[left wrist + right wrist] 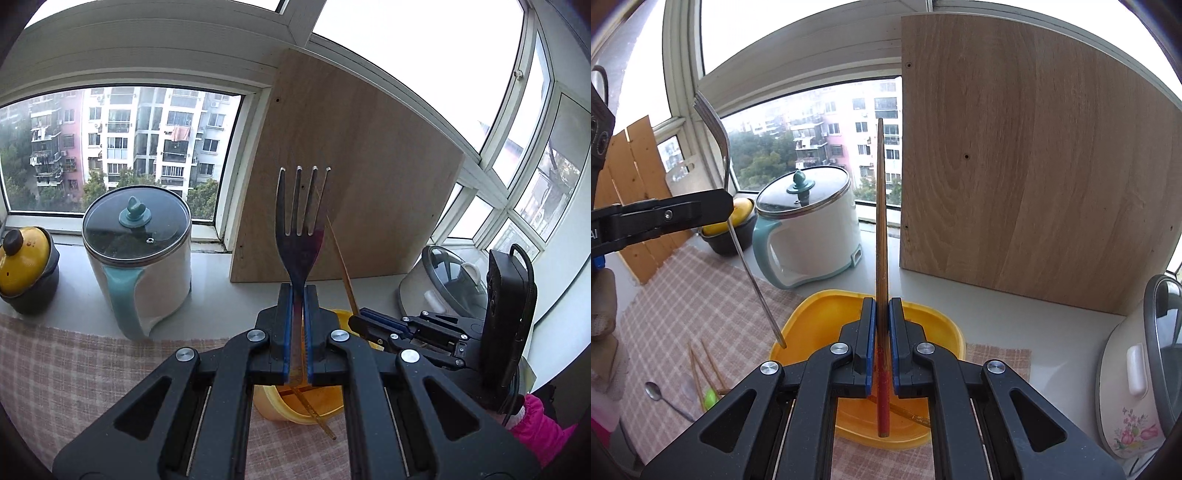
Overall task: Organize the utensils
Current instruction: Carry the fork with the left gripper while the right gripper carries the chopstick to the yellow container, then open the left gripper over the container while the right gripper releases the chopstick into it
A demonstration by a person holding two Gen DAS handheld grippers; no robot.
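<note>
The left tongs (298,295) are clamped on the handle of a metal fork (301,218), which stands upright with its 4 tines up, lifted above the bench (1015,306). The right tongs (882,314) are clamped on a wooden chopstick (880,206) with a red lower end, also held upright. Both utensils hang over a yellow tray (820,310) that sits on a checked cloth (683,288); another chopstick (910,415) lies inside the tray. In the right wrist view the fork's handle tip reaches down to just above the tray's left rim. On the cloth, to the left of the tray, lie a small spoon (654,391) and 2 more chopsticks (703,373), well apart from the tongs. Farther back, on the sill, stand a white and teal kettle (140,258), a dark pot with a yellow lid (26,269) and a wooden board (1034,166) leaning against the window. A rice cooker (1134,387) sits at the right.
</note>
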